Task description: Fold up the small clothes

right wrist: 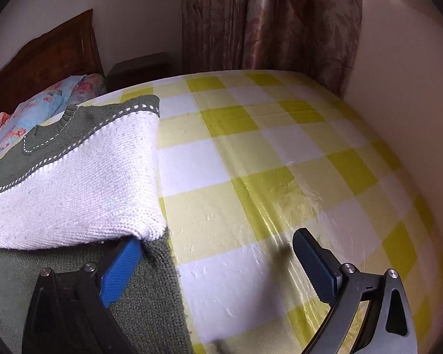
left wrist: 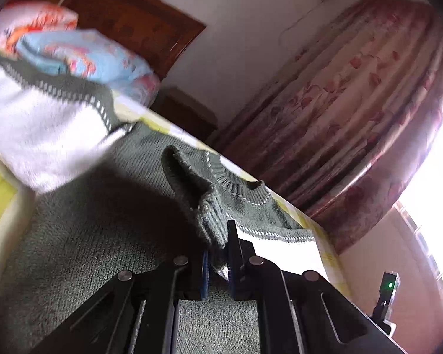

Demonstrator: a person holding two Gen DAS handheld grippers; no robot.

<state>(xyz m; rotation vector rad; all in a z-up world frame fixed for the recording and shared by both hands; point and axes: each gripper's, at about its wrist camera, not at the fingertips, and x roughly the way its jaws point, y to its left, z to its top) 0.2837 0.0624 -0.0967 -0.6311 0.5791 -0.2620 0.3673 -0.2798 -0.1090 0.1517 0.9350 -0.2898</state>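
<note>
The green and white sweater point(right wrist: 73, 177) lies on the bed point(right wrist: 280, 162) w/ the yellow check sheet, near the pillows point(right wrist: 44, 103). The left hand-held gripper point(left wrist: 218, 253) is pinched tight on a green cuff point(left wrist: 209, 221), lifted off the rest. The right hand-held gripper point(right wrist: 218, 268) is wide apart, holding nothing, its left pad at the folded white edge.

A green and white knitted sweater point(right wrist: 73, 171) lies on a bed point(right wrist: 280, 147) covered in yellow and white checks, its white part folded over the green. The right gripper point(right wrist: 218, 253) hovers at its edge, jaws wide apart (nothing between them). Floral pillows point(right wrist: 38, 109) sit by a wooden headboard point(right wrist: 44, 56).
</note>
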